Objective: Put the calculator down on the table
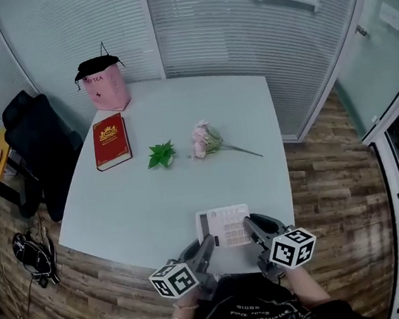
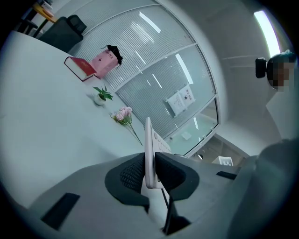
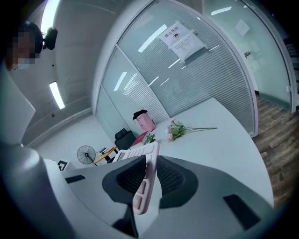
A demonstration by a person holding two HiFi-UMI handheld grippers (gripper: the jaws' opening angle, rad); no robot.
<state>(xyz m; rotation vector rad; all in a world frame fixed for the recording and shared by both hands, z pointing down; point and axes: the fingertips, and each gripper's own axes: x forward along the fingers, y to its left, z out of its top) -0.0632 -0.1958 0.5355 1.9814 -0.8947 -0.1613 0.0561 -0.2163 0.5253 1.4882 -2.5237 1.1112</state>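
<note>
Left gripper (image 1: 210, 245), right gripper (image 1: 250, 226) fingers clamp calculator (image 1: 226, 223), seemingly above white table (image 1: 188, 185); glass walls (image 1: 207, 27), wood floor (image 1: 330, 191).

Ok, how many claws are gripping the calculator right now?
2. The left claw grips the calculator at its left side, the right claw at its right side; none is hidden.

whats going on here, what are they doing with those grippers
A person holds a calculator with both grippers: the left gripper is clamped on its left edge, the right gripper on its right edge. It is at the near edge of the white table, not yet released. Farther back lie a red book, a pink bag, a green sprig and pink flowers.
</note>
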